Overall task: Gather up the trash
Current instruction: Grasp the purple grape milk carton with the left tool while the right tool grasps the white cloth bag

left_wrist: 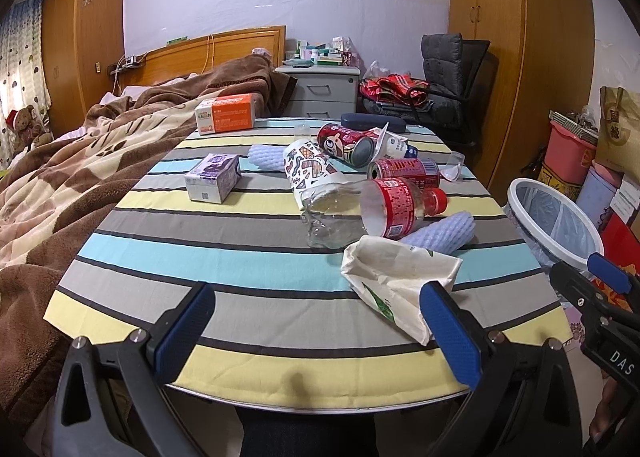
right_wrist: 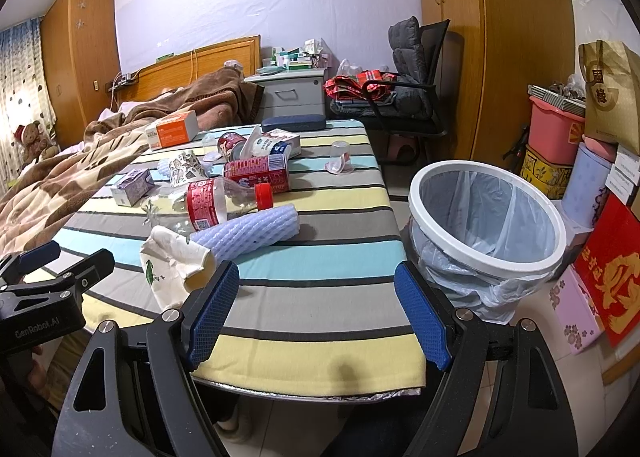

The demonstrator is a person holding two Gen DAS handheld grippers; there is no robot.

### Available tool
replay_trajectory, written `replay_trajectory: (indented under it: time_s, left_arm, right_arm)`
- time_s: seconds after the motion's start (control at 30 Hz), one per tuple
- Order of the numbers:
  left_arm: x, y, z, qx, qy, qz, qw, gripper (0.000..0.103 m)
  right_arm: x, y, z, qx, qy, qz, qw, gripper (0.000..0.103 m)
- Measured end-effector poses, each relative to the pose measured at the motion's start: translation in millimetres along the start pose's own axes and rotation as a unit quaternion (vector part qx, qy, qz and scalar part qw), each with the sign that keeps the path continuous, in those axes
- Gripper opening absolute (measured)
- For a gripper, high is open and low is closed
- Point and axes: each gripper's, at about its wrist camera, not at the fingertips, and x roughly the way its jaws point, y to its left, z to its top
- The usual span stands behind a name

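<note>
Striped cloth covers the table, littered with a clear bottle, cans, boxes and a crumpled paper bag. Right of the table stands the bin. Both left gripper and right gripper gape wide, empty; the bin's inside is hard to make out.

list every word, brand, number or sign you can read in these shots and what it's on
"DAS" on the right claw body, cut off by the frame edge.
"GenRobot.AI" on the left claw body.
"2" on the orange and white box; the brand line above it is too blurred to read.
Gold characters on the brown paper bag and the red box: not readable.
Red cans, bottle label, purple box: print too small.
</note>
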Motion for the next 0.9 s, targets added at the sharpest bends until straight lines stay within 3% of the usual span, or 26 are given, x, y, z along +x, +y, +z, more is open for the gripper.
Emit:
replay_trajectory:
  time_s: [0.2,0.67,0.83,0.9]
  left_arm:
    - [8.8,10.9,3.2,-0.004,0.006,-0.003,1.0,0.103]
    - [55.6,76.4,19.5,-0.026,0.036,-0.002,0.999,0.103]
    - [75.2,92.8,33.0,-0.025,0.042,-0.006,0.9988,0.103]
    - [84.1,100.7,40.8,-0.032,0.044,-0.009,0.9985,0.103]
  right_arm:
    - [8.4,5.2,1.5,-0.006,0.006,0.006,1.0,0.082]
    - [47.3,47.4,5.6,-0.054,0.024,0.105,0.993,0.082]
    - [59.0,58.6,7.0,-0.06,0.039,0.12,0.99,0.081]
    - [62.0,61.6,6.4,-0.067,0.045,0.123,0.989,0.076]
